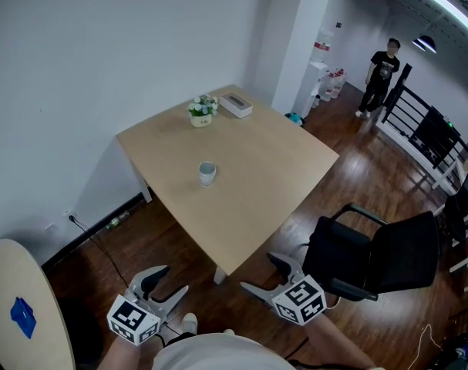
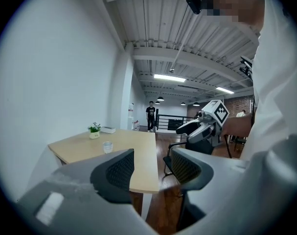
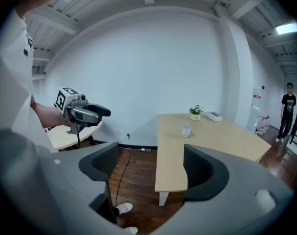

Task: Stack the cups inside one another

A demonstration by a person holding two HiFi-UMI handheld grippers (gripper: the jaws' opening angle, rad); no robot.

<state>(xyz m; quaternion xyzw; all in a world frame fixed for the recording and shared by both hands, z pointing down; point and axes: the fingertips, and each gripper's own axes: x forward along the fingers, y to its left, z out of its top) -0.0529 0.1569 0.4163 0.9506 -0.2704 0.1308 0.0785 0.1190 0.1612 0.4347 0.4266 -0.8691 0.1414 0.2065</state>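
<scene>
No text, label or number is legible in any view

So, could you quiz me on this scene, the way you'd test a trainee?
1. True or false: the left tongs and the right tongs are both open and empty.
2. Fill in: the cup stands on the ___.
3. Which stands nearest the potted plant? A) the white box B) the office chair C) the cup

Key: 1 true; 2 table; 3 A.
</scene>
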